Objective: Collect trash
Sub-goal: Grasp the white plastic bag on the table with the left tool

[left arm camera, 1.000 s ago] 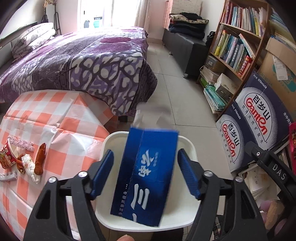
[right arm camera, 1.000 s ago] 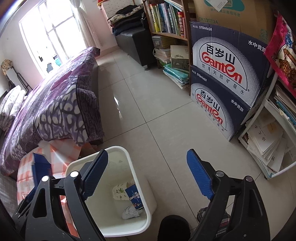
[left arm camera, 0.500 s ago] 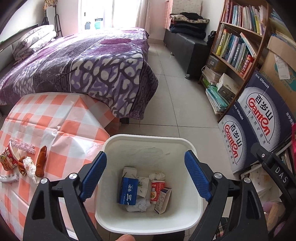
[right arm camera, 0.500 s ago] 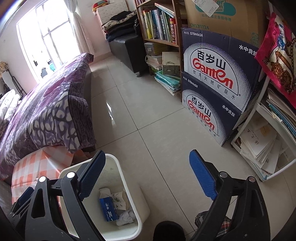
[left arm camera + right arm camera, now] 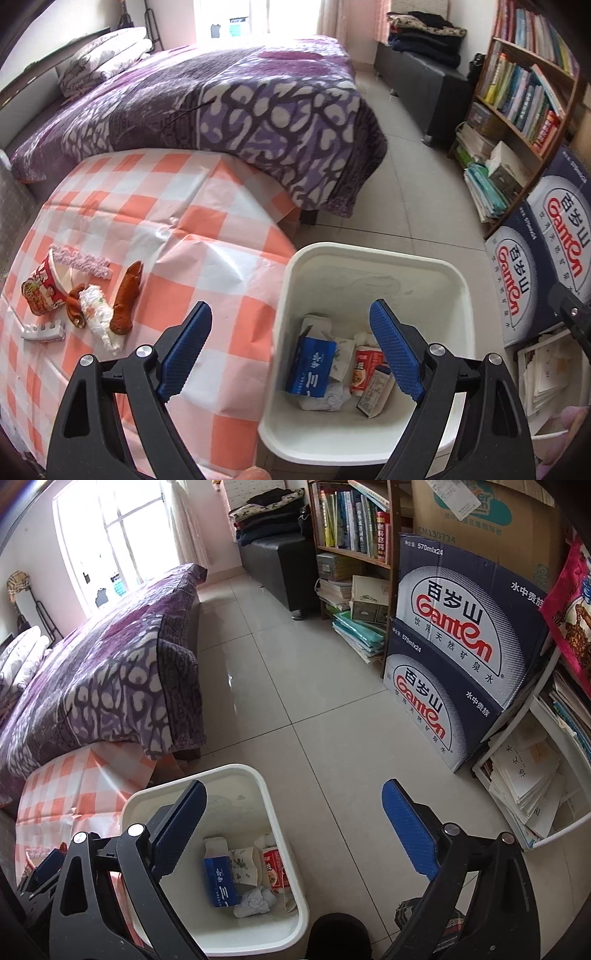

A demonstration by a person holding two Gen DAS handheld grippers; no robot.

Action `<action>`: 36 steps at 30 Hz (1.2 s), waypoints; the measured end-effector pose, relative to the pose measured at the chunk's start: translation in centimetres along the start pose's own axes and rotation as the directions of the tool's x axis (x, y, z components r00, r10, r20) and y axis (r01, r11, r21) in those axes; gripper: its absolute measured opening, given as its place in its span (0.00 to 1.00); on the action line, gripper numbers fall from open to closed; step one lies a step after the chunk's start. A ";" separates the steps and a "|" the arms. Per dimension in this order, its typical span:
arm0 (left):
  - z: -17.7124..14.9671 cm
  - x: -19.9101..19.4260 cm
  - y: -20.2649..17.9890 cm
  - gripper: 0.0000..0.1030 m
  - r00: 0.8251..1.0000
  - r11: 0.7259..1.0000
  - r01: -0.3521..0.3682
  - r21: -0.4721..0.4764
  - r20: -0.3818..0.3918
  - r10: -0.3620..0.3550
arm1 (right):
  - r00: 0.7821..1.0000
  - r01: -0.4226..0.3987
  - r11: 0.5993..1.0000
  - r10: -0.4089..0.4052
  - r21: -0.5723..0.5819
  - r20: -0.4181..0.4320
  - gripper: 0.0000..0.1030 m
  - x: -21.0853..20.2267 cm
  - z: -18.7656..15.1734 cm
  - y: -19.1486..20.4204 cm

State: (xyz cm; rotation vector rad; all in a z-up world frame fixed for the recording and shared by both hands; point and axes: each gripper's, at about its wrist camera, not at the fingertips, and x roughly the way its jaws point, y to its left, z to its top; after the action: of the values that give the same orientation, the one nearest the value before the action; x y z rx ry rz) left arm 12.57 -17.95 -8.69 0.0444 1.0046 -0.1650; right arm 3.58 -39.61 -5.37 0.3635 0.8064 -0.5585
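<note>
A white trash bin [image 5: 373, 258] stands on the floor beside the checkered table [image 5: 192, 229]. Inside it lie a blue tissue pack [image 5: 310, 365], a red-and-white carton [image 5: 365, 365] and crumpled paper. The bin also shows in the right wrist view [image 5: 236, 775], with the blue pack [image 5: 219, 880] inside. On the table's left lie a red noodle cup [image 5: 46, 284], a brown sausage-like piece [image 5: 127, 299], a white wrapper [image 5: 98, 314] and a white clip [image 5: 42, 330]. My left gripper [image 5: 290, 341] is open and empty above the bin's left edge. My right gripper [image 5: 293, 825] is open and empty above the bin's right side.
A bed with a purple blanket [image 5: 221, 96] stands behind the table. Stacked water cartons [image 5: 454, 657] and a bookshelf [image 5: 351, 520] line the right wall. Paper stacks [image 5: 528, 775] sit on a low white shelf. Tiled floor [image 5: 295, 672] lies between the bed and the cartons.
The blue tissue pack left my left gripper and dropped into the bin. My left gripper has opened wider and swung left toward the table. My right gripper has stayed open.
</note>
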 end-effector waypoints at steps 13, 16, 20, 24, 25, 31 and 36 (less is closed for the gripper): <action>-1.7 2.9 15.0 0.82 0.974 0.921 -0.219 -0.322 -0.120 0.190 | 0.998 -0.059 0.988 0.053 -0.145 -0.046 0.90 0.3 -1.6 7.2; -2.2 3.2 18.2 0.82 0.967 0.872 -0.249 -0.421 -0.148 0.205 | 0.997 -0.065 0.982 0.057 -0.176 -0.050 0.90 0.2 -2.2 8.6; -3.1 3.8 21.3 0.82 0.962 0.796 -0.271 -0.542 -0.186 0.201 | 0.996 -0.075 0.976 0.065 -0.206 -0.058 0.91 0.2 -2.7 10.1; -3.6 4.7 23.0 0.82 0.960 0.735 -0.275 -0.620 -0.213 0.179 | 0.996 -0.079 0.969 0.066 -0.235 -0.065 0.91 0.4 -3.2 11.4; -3.6 4.8 23.0 0.82 0.960 0.730 -0.275 -0.625 -0.215 0.177 | 0.996 -0.080 0.967 0.066 -0.242 -0.066 0.91 0.4 -3.3 11.7; -2.8 5.9 21.6 0.71 0.952 0.758 -0.294 -0.582 -0.249 0.178 | 0.994 -0.096 0.957 0.076 -0.275 -0.081 0.91 0.6 -3.9 13.9; -3.0 6.1 21.3 0.43 0.953 0.813 -0.289 -0.506 -0.233 0.193 | 0.990 -0.120 0.949 0.094 -0.290 -0.103 0.91 0.7 -4.5 16.0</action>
State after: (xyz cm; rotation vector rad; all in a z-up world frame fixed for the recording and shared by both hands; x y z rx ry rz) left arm 16.65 2.69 -16.26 -0.3324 1.1788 0.3681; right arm 10.92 -24.81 -7.33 0.1552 0.9348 -0.3146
